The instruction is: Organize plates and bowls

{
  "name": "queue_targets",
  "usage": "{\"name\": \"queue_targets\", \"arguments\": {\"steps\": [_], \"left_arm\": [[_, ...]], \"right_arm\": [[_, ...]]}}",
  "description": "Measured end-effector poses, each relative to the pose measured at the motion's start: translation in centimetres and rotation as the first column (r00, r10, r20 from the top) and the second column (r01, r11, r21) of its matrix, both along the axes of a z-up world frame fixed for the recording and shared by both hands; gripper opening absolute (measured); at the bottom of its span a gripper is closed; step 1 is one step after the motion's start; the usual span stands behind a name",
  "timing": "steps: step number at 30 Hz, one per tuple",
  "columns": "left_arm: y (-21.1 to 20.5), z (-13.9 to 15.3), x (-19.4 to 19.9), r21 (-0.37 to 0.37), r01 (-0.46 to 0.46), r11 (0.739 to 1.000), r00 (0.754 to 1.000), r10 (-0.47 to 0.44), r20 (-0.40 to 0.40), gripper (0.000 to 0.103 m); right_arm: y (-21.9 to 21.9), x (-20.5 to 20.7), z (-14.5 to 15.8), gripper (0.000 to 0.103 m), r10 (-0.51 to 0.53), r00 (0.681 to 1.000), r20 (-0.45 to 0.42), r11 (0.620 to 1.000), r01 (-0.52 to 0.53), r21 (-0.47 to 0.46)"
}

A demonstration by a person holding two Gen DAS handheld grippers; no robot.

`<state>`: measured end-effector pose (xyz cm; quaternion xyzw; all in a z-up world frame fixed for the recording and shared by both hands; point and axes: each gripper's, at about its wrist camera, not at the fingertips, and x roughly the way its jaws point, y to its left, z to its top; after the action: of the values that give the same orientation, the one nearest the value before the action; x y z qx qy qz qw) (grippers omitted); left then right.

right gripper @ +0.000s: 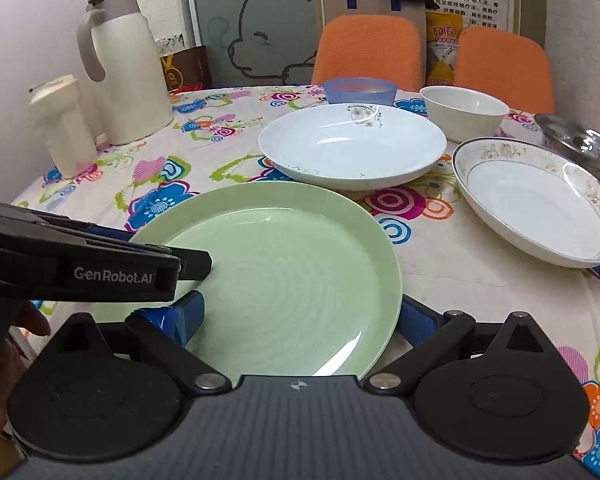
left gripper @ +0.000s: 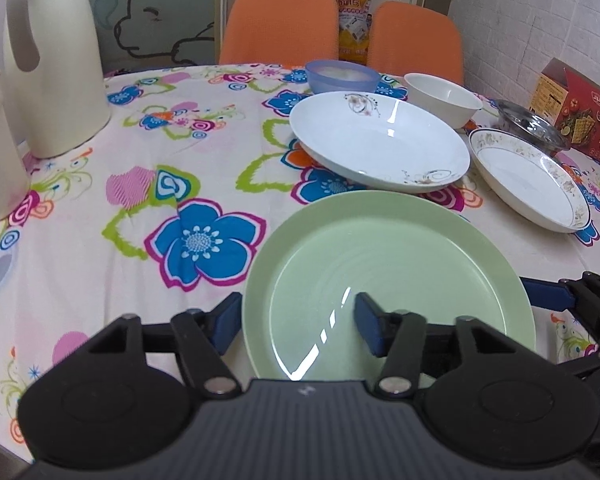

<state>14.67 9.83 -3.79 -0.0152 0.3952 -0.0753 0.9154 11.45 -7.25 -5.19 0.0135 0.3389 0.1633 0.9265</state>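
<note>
Straddling opposite rims of the green plate (left gripper: 388, 280), both grippers stand wide-jawed. The left gripper (left gripper: 296, 320) has one blue finger outside the plate's left rim and one over its well; the right gripper (right gripper: 300, 316) brackets the right rim likewise. That plate lies near the table's (left gripper: 100, 184) front edge. Just behind it sits a white floral plate (left gripper: 380, 140), a gold-rimmed plate (left gripper: 528, 178) toward the right edge, and a blue bowl (left gripper: 342, 76) and white bowl (left gripper: 442, 98) toward the far edge.
</note>
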Motion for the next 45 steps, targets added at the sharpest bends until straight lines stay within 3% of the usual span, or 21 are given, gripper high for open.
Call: {"name": "queue_targets", "arguments": {"steps": [4,7,10,15,21,24,29,31,45], "left_arm": [[2.0,1.4,-0.1,-0.068,-0.041,0.997,0.998,0.044,0.039,0.077],[2.4,2.2,1.0,-0.073,-0.057,0.996,0.997,0.060,0.042,0.078],[2.2,3.5,3.3,-0.052,-0.067,0.996,0.995,0.070,0.070,0.081],[1.7,4.9,9.1,-0.047,-0.056,0.997,0.996,0.060,0.073,0.083],[0.7,2.9,15.3,-0.026,-0.028,0.999,1.000,0.028,-0.011,0.083],[0.4,2.0,17.1,-0.026,-0.015,1.000,0.999,0.015,-0.035,0.083],[-0.2,1.0,18.9,0.012,-0.002,1.000,0.999,0.002,-0.043,0.082],[-0.3,0.8,19.2,-0.005,0.015,1.000,0.998,-0.015,-0.054,0.082],[0.8,1.5,18.2,0.015,-0.039,0.999,0.999,0.039,-0.012,0.082]], "right_arm": [[-4.2,0.3,1.4,0.087,-0.129,0.992,0.002,0.983,0.127,0.130],[-5.9,1.7,2.3,0.087,-0.155,0.988,-0.017,0.972,0.156,0.173],[-5.7,3.8,3.9,0.087,-0.107,0.994,0.016,0.984,0.104,0.147],[-4.8,9.8,5.6,0.087,-0.062,0.996,0.060,0.998,0.062,0.001],[-4.6,17.2,3.5,0.087,-0.031,0.998,-0.048,0.998,0.029,-0.059],[-3.8,18.7,2.8,0.087,-0.015,0.999,-0.051,0.993,0.009,-0.120],[-2.9,20.1,1.7,0.087,0.028,0.995,-0.097,0.990,-0.041,-0.134],[-2.8,20.5,1.0,0.088,0.035,0.992,-0.122,0.989,-0.051,-0.135],[-0.6,20.5,1.1,0.088,0.086,0.992,-0.095,0.992,-0.095,-0.086]]}}
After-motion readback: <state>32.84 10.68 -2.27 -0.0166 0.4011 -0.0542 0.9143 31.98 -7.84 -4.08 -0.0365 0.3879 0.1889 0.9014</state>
